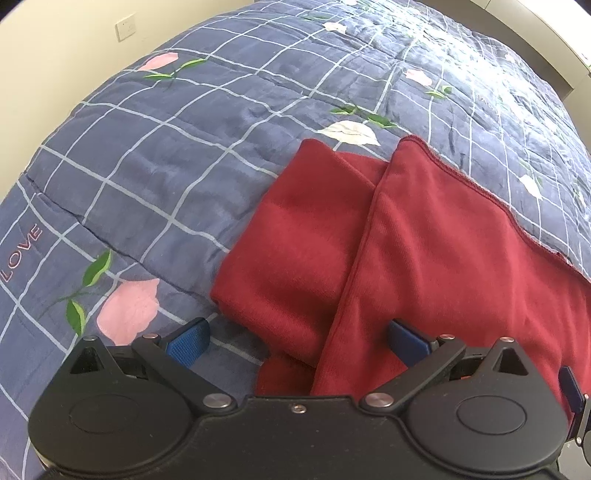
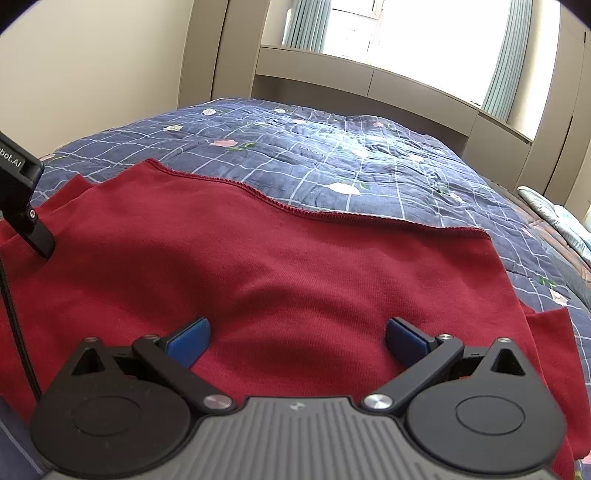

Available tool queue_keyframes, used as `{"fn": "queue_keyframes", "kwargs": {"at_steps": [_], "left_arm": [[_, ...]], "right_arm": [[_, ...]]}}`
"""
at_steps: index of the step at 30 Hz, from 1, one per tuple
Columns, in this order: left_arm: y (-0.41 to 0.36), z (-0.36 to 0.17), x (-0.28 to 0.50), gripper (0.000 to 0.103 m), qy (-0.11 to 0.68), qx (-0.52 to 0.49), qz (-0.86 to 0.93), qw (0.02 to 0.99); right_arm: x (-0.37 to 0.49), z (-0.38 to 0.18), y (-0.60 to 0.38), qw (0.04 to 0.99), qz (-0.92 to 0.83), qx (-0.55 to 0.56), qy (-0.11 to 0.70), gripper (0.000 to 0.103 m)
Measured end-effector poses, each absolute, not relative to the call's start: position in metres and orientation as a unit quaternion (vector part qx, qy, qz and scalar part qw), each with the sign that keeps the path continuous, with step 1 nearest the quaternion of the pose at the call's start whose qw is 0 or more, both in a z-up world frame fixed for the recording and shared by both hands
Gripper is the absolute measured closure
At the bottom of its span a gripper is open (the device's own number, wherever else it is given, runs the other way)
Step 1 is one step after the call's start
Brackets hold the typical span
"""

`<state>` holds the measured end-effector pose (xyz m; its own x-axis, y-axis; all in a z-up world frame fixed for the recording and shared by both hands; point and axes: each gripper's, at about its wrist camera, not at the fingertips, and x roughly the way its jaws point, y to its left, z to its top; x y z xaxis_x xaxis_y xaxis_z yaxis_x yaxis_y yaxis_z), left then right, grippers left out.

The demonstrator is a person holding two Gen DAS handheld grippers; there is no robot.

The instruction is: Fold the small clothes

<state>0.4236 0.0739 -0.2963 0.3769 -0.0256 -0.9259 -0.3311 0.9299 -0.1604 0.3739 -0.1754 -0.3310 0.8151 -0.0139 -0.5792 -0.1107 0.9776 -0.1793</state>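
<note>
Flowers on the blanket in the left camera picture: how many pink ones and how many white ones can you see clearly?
Pink flowers: 3 – near the gripper, far left, far right.
White flowers: 3 – by the red garment, top, right edge.
Total: 6 on the quilt. The glare-washed far corner may hide more.
</note>
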Motion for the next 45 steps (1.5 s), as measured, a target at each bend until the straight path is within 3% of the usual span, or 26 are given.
{"fn": "queue_keyframes", "kwargs": {"at_steps": [7,10,16,27,35,45], "left_arm": [[0.075,-0.296,0.424,0.002,0.546,-0.162,0.097,0.816],[0.076,-0.294,0.423,0.008,0.542,-0.163,0.096,0.819],[0.075,-0.291,0.419,0.028,0.532,-0.181,0.092,0.822],[0.06,-0.276,0.421,0.083,0.53,-0.162,0.099,0.826],[0.045,-0.256,0.418,0.089,0.516,-0.139,0.094,0.84],[-0.01,-0.204,0.409,0.09,0.45,-0.102,0.04,0.887]], "right_arm": [[0.373,-0.331,-0.176,0.947,0.026,-0.102,0.302,0.0],[0.373,-0.331,-0.176,0.947,0.026,-0.102,0.302,0.0],[0.372,-0.331,-0.176,0.948,0.026,-0.101,0.302,0.0],[0.383,-0.318,-0.184,0.933,0.064,-0.107,0.338,0.0],[0.384,-0.304,-0.199,0.917,0.12,-0.127,0.359,0.0],[0.373,-0.262,-0.277,0.931,0.06,-0.092,0.349,0.0]]}}
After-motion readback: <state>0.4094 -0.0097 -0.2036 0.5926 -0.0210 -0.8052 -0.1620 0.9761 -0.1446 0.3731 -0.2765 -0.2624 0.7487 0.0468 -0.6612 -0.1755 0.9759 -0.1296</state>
